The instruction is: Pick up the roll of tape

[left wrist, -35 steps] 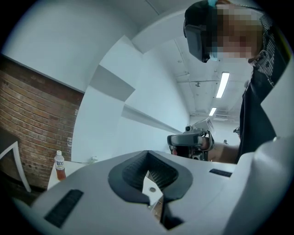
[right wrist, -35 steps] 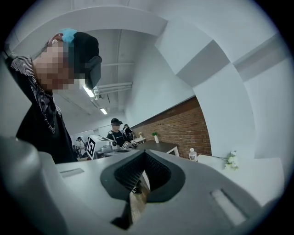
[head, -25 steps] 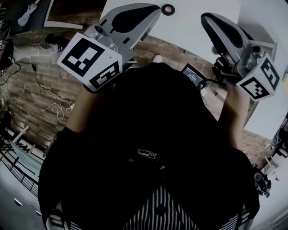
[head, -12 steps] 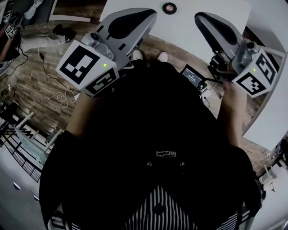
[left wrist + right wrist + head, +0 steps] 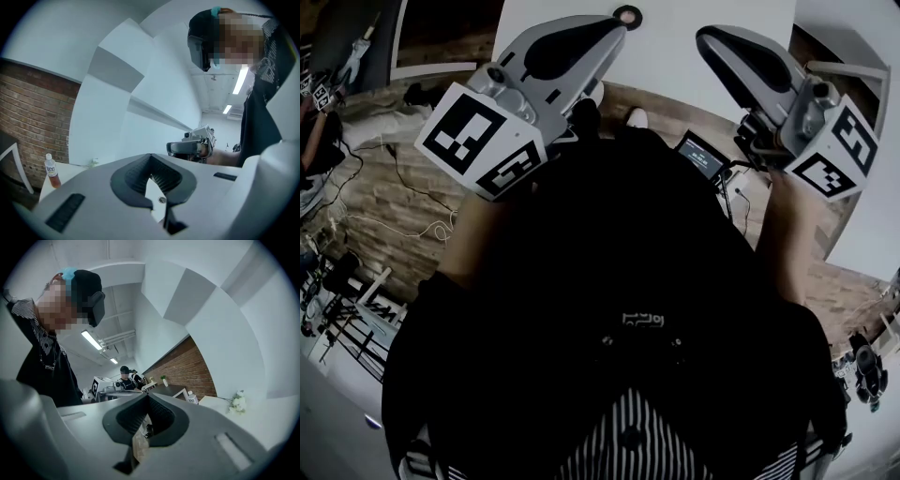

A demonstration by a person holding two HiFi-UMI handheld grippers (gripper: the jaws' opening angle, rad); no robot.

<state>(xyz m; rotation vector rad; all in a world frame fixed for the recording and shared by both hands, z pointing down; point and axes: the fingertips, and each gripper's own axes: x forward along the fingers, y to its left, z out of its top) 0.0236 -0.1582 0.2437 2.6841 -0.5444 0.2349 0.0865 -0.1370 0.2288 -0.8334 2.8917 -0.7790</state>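
**Both grippers closed on nothing, tape lying on the far table**

The head view alone shows the roll of tape (image 5: 627, 16); it lies flat on the white table (image 5: 694, 66) at the far edge, a dark ring with a paler middle, between the two gripper tips and apart from both; neither gripper view shows it. The left gripper (image 5: 614, 23) and the right gripper (image 5: 705, 37) are held up in front of the person's black top (image 5: 609, 244), tips toward the table.

Each gripper view shows its own jaws pressed tip to tip with nothing between them; the pads are ribbed and black, set in smooth grey shells, with a teardrop gap behind the tips.

Only the left gripper view shows a small bottle (image 5: 51, 171) at the left, white-capped with amber liquid, standing near a brick wall (image 5: 28, 117); its label is too small to read. Only the right gripper view shows white flowers (image 5: 238, 403) at the right and a second person (image 5: 125, 376) far off.

The left gripper's marker cube (image 5: 483, 141) bears bold black-and-white squares; the pale print on the top's chest cannot be read. Below, the brick-patterned floor (image 5: 384, 187) carries loose cables (image 5: 422, 225); a small lit screen (image 5: 701, 155) sits near the right gripper.
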